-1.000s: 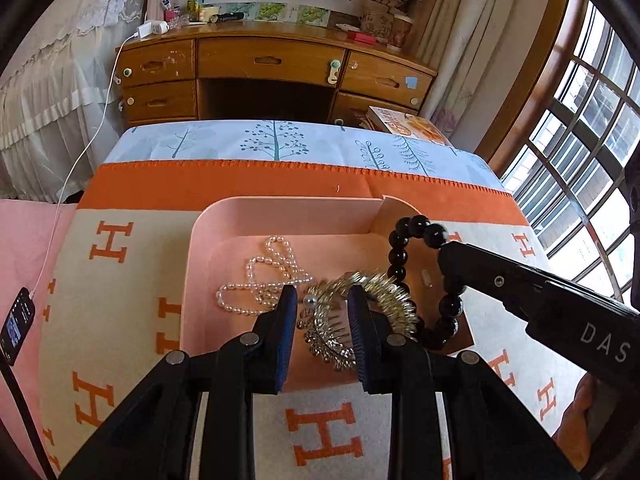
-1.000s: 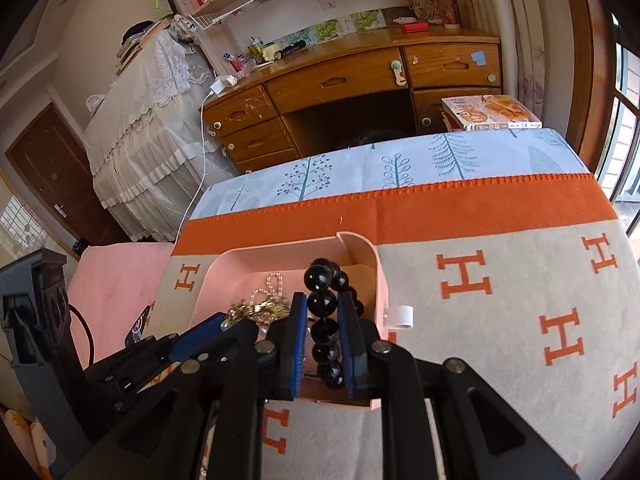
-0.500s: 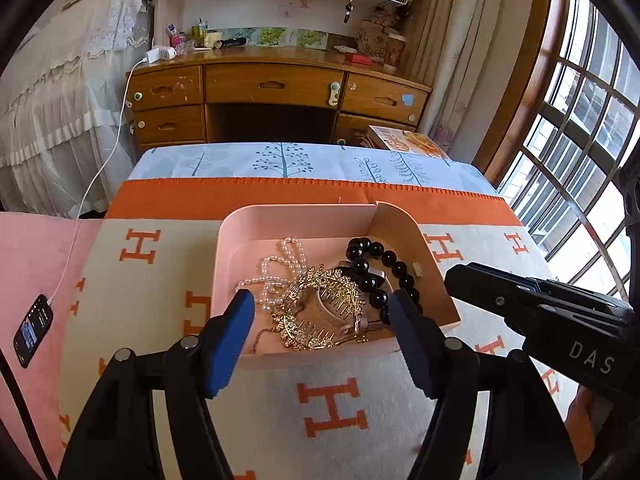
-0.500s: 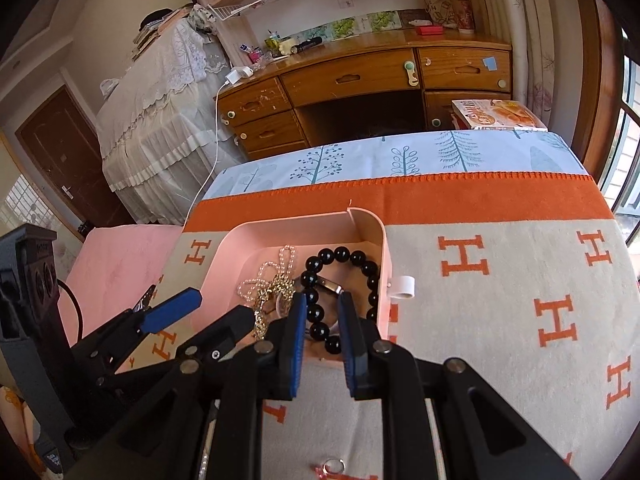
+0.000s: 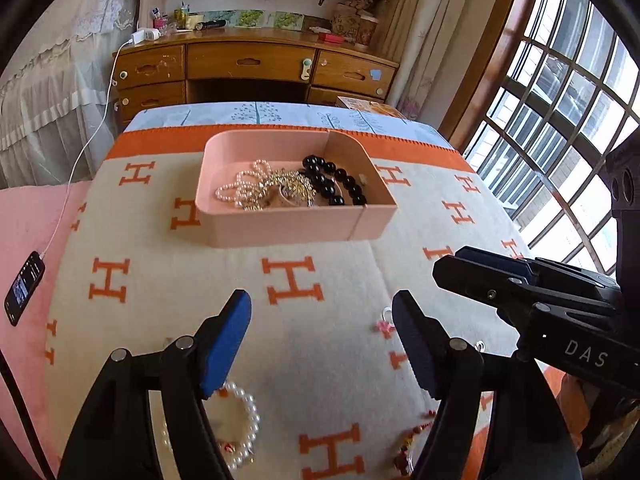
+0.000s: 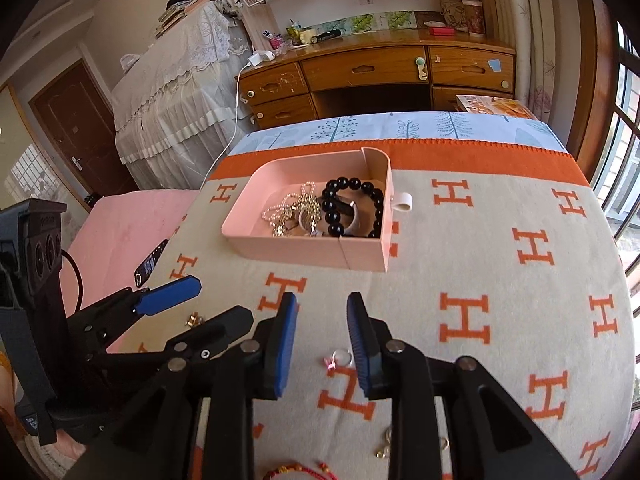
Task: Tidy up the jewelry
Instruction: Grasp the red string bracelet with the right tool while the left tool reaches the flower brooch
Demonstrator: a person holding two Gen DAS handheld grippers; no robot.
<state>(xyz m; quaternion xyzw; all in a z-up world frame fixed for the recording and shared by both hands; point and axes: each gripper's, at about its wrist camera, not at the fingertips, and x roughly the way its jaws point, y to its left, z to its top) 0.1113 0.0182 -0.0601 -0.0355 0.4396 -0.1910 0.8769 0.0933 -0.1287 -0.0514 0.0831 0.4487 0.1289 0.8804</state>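
Bed blanket point(image 5: 328, 360) with orange H's, pink tray point(image 5: 288, 228), pearl bracelet point(image 5: 246, 420), ring point(image 6: 340, 358), phone point(image 5: 24, 288)

Both the left gripper point(image 5: 322, 340) and right gripper point(image 6: 322, 340) are matte black with blue-padded fingers point(image 5: 226, 344), silver pivot screws, and white "DAS" lettering.

The left gripper's point(image 5: 322, 344) black arms are covering much of a white pearl bracelet point(image 5: 244, 424) lying low on the blanket, so only part of its loop is showing. A red beaded string point(image 5: 408, 446) is running out past the bottom edge beside it. In the right wrist view, a red cord bracelet point(image 6: 298, 471) is being cut off by the bottom edge too. The near wall of the pink tray point(image 6: 296, 248) is hiding the lower part of the tangle inside. A tiny pink-stoned ring point(image 6: 338, 358) is sitting too small to make out clearly.
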